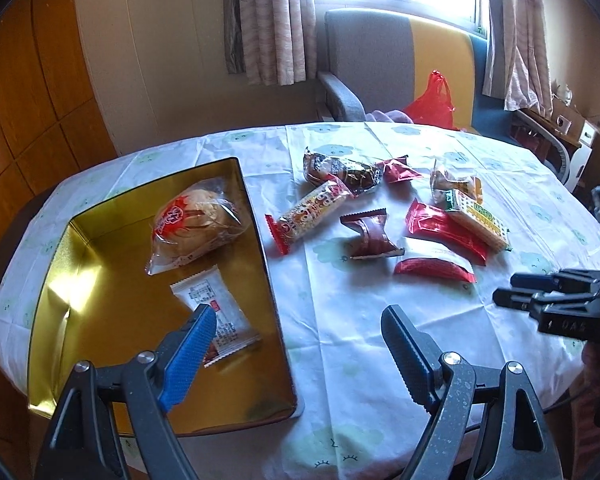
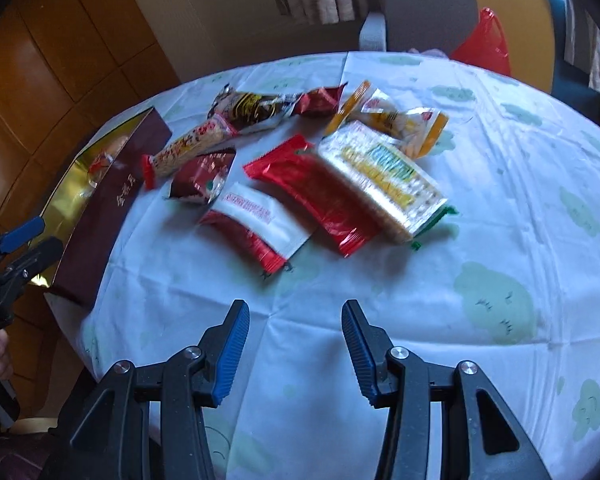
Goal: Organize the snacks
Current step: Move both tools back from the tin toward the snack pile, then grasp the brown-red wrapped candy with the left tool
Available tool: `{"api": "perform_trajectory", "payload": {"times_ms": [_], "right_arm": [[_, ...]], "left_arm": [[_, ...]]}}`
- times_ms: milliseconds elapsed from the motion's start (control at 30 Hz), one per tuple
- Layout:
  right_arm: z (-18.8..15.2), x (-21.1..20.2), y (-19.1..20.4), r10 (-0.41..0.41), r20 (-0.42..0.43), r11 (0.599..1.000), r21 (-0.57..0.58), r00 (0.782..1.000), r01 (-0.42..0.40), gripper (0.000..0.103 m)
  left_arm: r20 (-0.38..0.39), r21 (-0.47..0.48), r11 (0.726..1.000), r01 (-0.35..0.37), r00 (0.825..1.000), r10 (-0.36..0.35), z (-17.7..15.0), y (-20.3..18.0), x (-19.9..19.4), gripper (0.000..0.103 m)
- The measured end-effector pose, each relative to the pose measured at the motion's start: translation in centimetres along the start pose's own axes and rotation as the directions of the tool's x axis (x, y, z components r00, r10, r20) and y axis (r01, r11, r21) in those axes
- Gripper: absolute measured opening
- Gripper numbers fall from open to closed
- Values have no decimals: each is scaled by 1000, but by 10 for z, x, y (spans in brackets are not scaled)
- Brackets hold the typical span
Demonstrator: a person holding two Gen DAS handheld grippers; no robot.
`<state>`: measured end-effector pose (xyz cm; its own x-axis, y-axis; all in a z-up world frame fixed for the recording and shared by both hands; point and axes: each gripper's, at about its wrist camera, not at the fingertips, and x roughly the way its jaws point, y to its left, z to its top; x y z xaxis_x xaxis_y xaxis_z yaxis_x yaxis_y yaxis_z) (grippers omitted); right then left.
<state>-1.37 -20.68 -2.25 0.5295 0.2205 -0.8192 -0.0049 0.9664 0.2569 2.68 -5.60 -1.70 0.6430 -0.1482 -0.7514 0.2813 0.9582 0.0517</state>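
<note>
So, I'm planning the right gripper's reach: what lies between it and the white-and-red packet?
Nothing: in the right wrist view only bare tablecloth separates the open right gripper from the white-and-red packet.

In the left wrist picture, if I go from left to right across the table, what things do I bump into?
Gold box with the round bun inside, then the long striped snack, the brown twisted candy, the green and yellow cracker pack, the right tool.

A round table draped in a white cloth with pale green cloud prints [image 1: 340,320] is standing before a grey-and-yellow upholstered armchair [image 1: 380,52]. A red plastic bag [image 1: 432,100] is sitting on it; patterned beige curtains [image 1: 276,20] are hanging behind.
</note>
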Motion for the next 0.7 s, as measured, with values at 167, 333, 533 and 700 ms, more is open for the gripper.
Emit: {"api": "perform_trajectory", "payload": {"times_ms": [167, 333, 533, 700], "right_arm": [[11, -19, -16, -66, 81, 998, 12, 994, 65, 49], [26, -14, -28, -133, 101, 990, -37, 986, 138, 56], [38, -11, -29, -113, 116, 993, -26, 987, 117, 56], [31, -19, -37, -118, 129, 993, 18, 985, 117, 56]], "left_arm": [[-8, 10, 1000, 11, 1000, -11, 1, -6, 0, 85], [-17, 14, 999, 30, 999, -30, -1, -10, 0, 85], [-32, -2, 997, 77, 997, -77, 2, -13, 3, 82], [-63, -7, 992, 129, 990, -130, 5, -21, 11, 78]]}}
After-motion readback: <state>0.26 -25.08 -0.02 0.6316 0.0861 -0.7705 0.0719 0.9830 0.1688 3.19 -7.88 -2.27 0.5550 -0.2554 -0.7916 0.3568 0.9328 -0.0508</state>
